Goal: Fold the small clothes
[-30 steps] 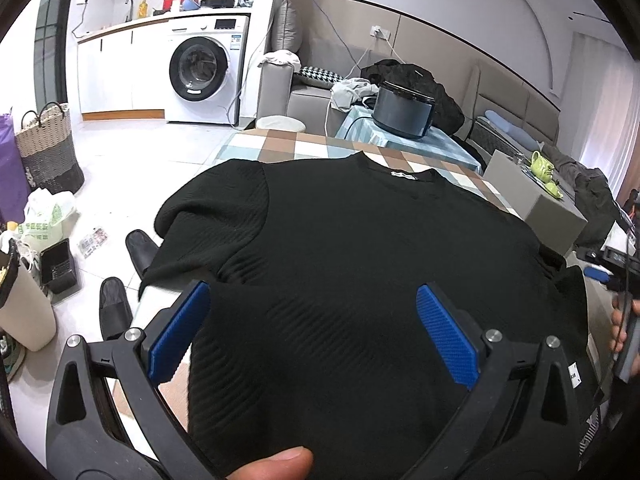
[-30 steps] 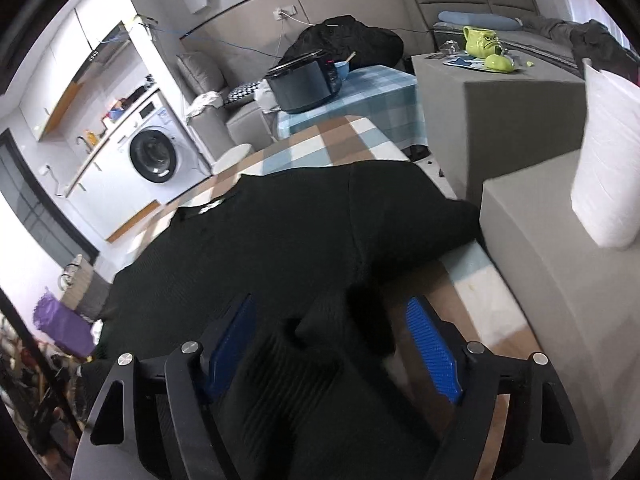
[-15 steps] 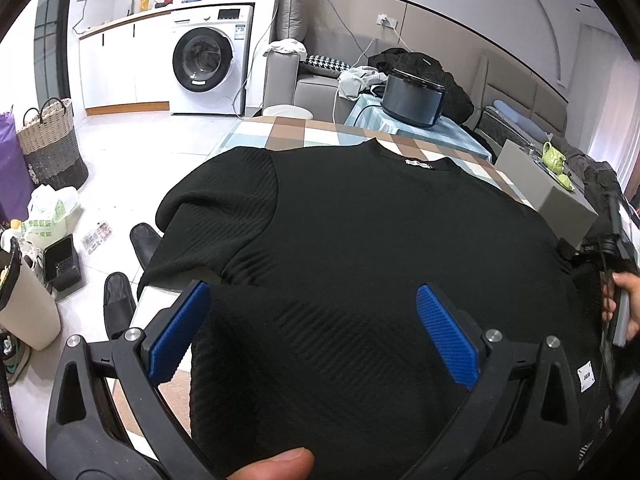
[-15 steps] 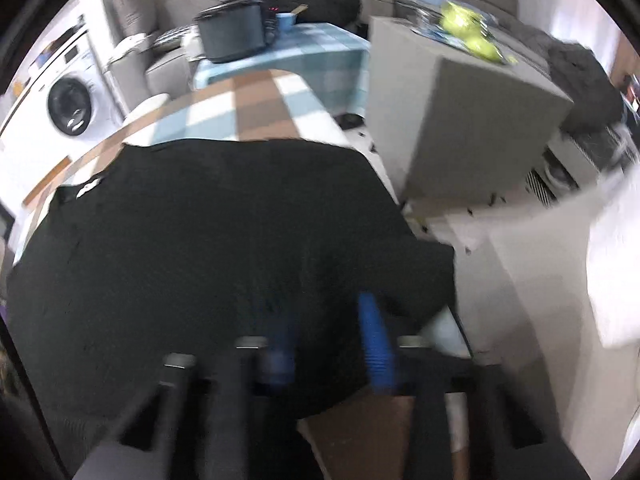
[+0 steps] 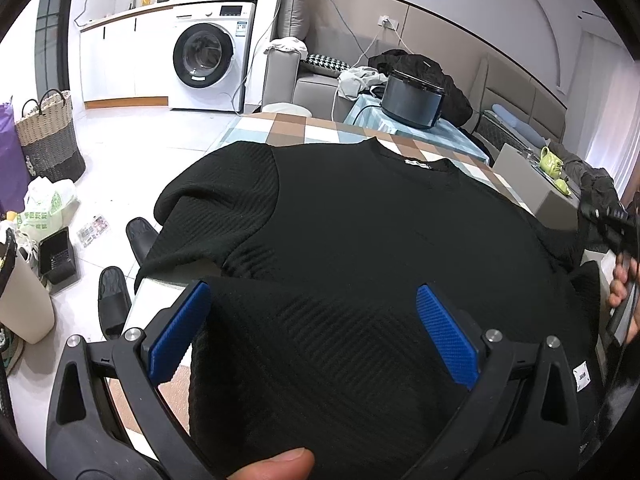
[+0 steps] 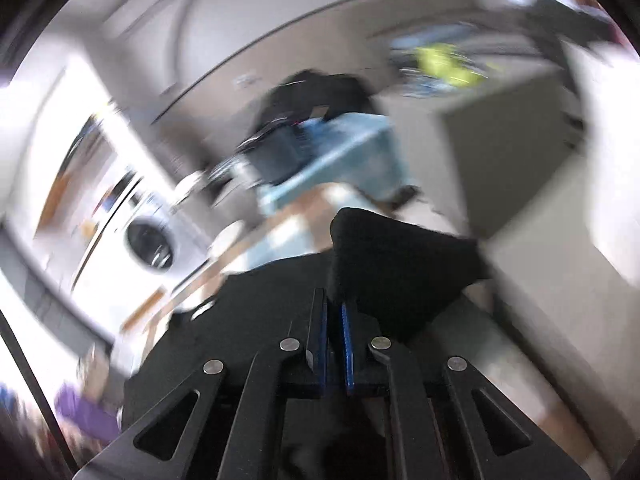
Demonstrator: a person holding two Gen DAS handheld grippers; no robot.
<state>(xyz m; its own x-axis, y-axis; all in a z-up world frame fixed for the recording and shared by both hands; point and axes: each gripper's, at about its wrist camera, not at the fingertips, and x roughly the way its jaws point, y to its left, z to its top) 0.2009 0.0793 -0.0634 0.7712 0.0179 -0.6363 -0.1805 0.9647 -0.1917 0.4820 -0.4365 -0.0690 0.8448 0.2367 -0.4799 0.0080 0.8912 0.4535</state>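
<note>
right wrist view: motion-blurred room

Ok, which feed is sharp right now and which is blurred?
Left wrist view: sharp, evenly lit, the sweater clear between the open left gripper, edges bent by fisheye. Right wrist view: heavy motion blur; only the right gripper, shut on black cloth, reads fairly crisp.

The surface point(image 5: 280, 130) in front of me wore a checked cloth of brown, pale blue and white squares. A black ribbed sweater point(image 5: 360, 240) lay spread flat across nearly all of it, neck toward the far edge, one sleeve draped over the left edge. Bare cloth showed only along the far side and at the near left corner. My right view was blurred, though the checks point(image 6: 288, 232) still showed.
</note>
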